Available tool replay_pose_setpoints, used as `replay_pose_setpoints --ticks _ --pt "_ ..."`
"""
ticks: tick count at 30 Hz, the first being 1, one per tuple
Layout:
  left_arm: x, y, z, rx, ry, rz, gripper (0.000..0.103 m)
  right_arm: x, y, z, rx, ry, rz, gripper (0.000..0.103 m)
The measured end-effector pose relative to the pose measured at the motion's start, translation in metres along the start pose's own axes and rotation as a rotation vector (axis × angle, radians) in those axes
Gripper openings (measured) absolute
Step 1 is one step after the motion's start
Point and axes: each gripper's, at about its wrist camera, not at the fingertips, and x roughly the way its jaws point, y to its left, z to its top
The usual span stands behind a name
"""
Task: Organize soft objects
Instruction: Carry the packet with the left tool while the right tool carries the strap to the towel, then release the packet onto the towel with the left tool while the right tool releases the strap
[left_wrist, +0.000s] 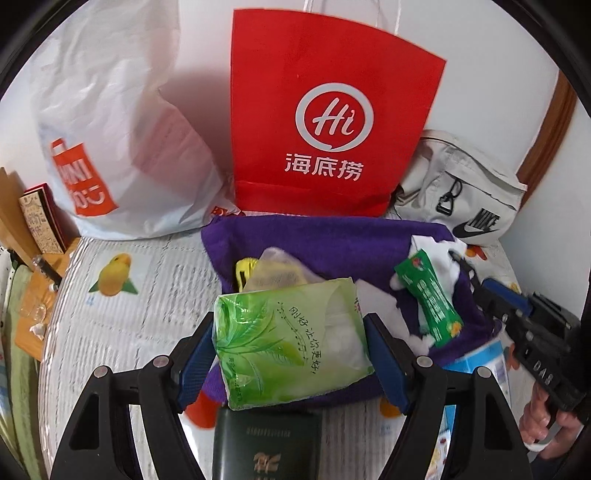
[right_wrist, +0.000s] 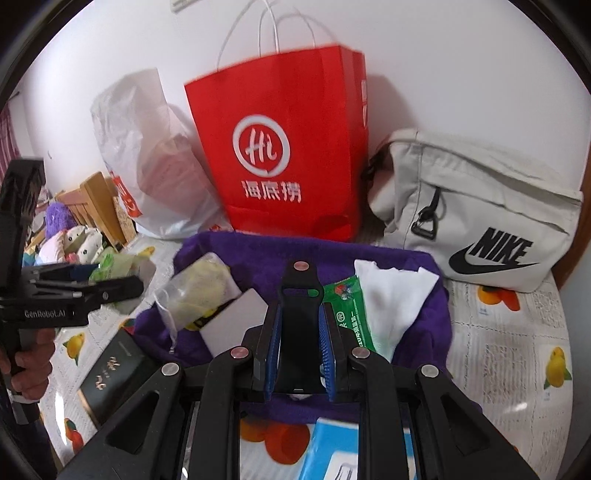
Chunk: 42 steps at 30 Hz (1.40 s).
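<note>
So my left claw (left_wrist: 293, 341) pinches the green tissue pack (left_wrist: 291, 339), held above the purple towel (left_wrist: 332, 240); my right claw (right_wrist: 299, 354) is nearly pressed together, empty. Ahead, the green sachet (right_wrist: 349, 314) and white tissue (right_wrist: 391, 302) lie unsorted, so I judge most remains.

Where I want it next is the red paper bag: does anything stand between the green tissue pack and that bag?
Nothing tall does. Between the green plastic tissue pack, held by the left gripper, and the upright red paper bag lie only low items on a purple towel; the bag's front wall must be cleared.
</note>
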Motion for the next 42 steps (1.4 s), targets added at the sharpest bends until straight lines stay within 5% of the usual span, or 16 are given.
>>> replay_pose_setpoints --ticks 15,27,32,34,37,42 --pt "0.075 -0.016 0.033 -0.01 0.074 -0.016 0.076 0.059 -0.015 -0.011 0.013 0.181 0.009 0.021" --pt "0.092 -0.009 0.035 -0.037 0.135 -0.017 0.076 0.074 -0.022 -0.017 0.041 0.228 0.023 0.021" --pt "0.098 -0.01 0.036 -0.046 0.152 -0.013 0.084 0.075 -0.021 -0.016 0.042 0.221 0.024 0.021" --pt "0.098 -0.011 0.036 -0.045 0.151 -0.008 0.085 0.073 -0.02 -0.015 0.04 0.21 0.03 0.025" --pt "0.093 -0.01 0.035 -0.052 0.146 -0.009 0.086 0.065 -0.019 -0.013 0.04 0.177 0.03 0.045" --pt "0.07 -0.004 0.034 -0.08 0.101 -0.028 0.086 0.044 -0.012 -0.005 0.037 0.128 0.039 0.05"
